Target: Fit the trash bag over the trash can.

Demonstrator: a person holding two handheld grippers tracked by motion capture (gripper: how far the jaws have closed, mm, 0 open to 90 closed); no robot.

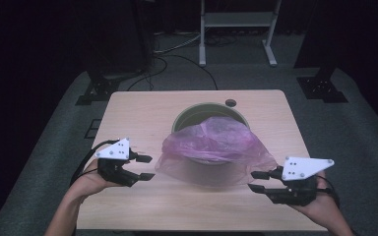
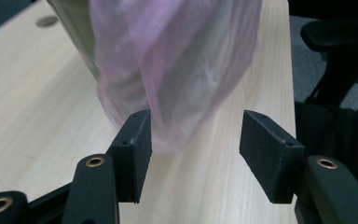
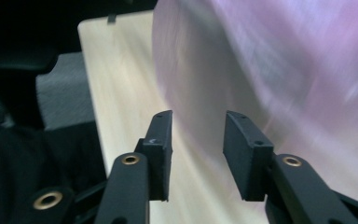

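Left hand-held gripper (image 1: 146, 167): near left of the surface, jaws apart with nothing between them, pointing right toward the bag; in the left gripper view the bag's hem hangs just beyond the black pads (image 2: 133, 149).
Right hand-held gripper (image 1: 256, 181): near right, jaws apart and empty, tips just beside the bag's right skirt without pinching it.
Bag (image 1: 211, 145): thin pink see-through plastic, draped over the bin's mouth and spilling down its near side onto the surface.
Bin (image 1: 207, 109): round green bucket at the middle of the surface, only its far rim bare.
Surface (image 1: 142, 105): pale wood, with a small dark hole (image 1: 231, 103) at the far right of the bin.
Handling: I judge the bag very light, limp and slippery, easy to tear or to slide off.
Where to grip: best pinched at the loose hem on each side, gathering a fold.
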